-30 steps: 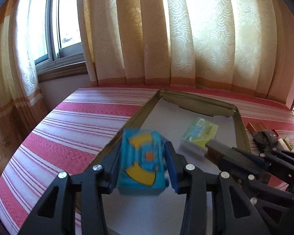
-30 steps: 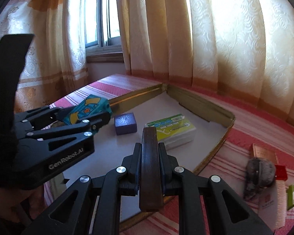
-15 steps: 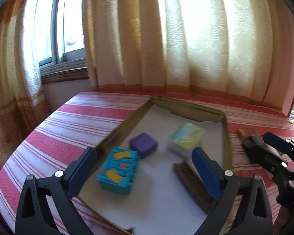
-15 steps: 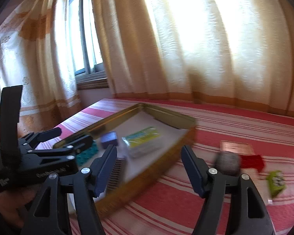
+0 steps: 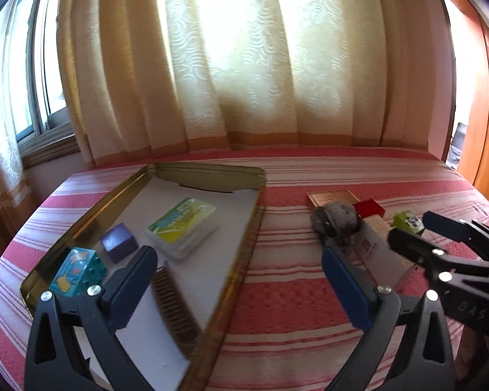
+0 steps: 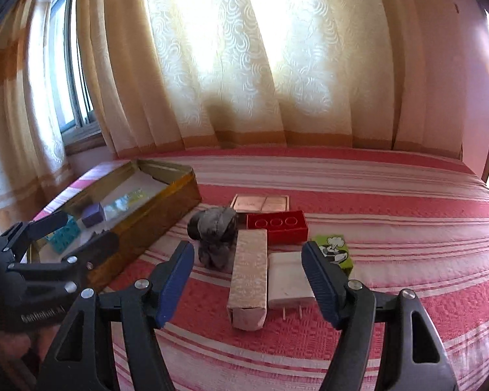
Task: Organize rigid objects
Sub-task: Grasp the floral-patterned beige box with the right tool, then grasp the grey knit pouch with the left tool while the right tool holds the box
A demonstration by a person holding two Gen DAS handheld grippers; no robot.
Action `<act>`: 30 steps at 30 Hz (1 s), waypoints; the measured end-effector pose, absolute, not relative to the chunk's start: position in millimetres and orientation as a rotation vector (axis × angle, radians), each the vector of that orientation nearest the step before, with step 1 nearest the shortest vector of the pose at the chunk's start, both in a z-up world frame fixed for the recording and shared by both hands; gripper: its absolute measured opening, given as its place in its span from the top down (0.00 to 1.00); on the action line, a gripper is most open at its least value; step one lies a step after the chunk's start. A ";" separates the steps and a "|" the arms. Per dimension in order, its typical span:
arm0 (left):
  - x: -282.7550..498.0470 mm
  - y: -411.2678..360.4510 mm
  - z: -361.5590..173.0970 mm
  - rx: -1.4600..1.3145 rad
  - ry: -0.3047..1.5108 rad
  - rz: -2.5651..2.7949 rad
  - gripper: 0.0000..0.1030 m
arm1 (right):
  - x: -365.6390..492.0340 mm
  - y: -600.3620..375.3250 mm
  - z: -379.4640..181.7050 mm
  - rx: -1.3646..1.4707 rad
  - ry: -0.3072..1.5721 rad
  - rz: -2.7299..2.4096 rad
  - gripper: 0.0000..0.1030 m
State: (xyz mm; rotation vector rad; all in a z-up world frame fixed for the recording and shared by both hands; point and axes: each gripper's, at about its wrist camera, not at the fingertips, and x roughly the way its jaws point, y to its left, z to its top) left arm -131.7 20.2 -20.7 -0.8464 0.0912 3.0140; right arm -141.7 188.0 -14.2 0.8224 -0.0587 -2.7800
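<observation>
Overhead, both grippers [image 5: 236, 280] [image 6: 247, 280] gape beside tray rim [image 5: 244, 244].

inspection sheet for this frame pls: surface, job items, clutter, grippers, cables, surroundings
Surface: red-and-white striped bedspread, no spills seen.
Job's things, stowed: gold tin tray holds blue toy block, purple cube, card pack, brown comb.
Job's things, loose: red brick, long beige box, white charger, green box, copper tin.
Clutter: grey cloth bundle beside the beige box.
Grippers: left gripper open, empty; right gripper open, empty, above the loose pile.
Cables: nothing seen.
Surroundings: cream curtains, window at left.
</observation>
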 end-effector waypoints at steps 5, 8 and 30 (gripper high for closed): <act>-136.8 17.0 -20.4 -0.858 0.060 3.030 0.01 | -156.4 183.3 -21.2 0.930 -0.028 -2.735 0.45; -137.3 15.9 -22.2 -0.864 0.048 3.030 0.01 | -162.1 178.7 -27.1 0.991 -0.007 -2.710 0.50; -166.1 74.6 -24.5 -0.935 0.168 2.869 0.01 | -161.2 216.5 -12.2 0.856 -0.041 -2.889 0.73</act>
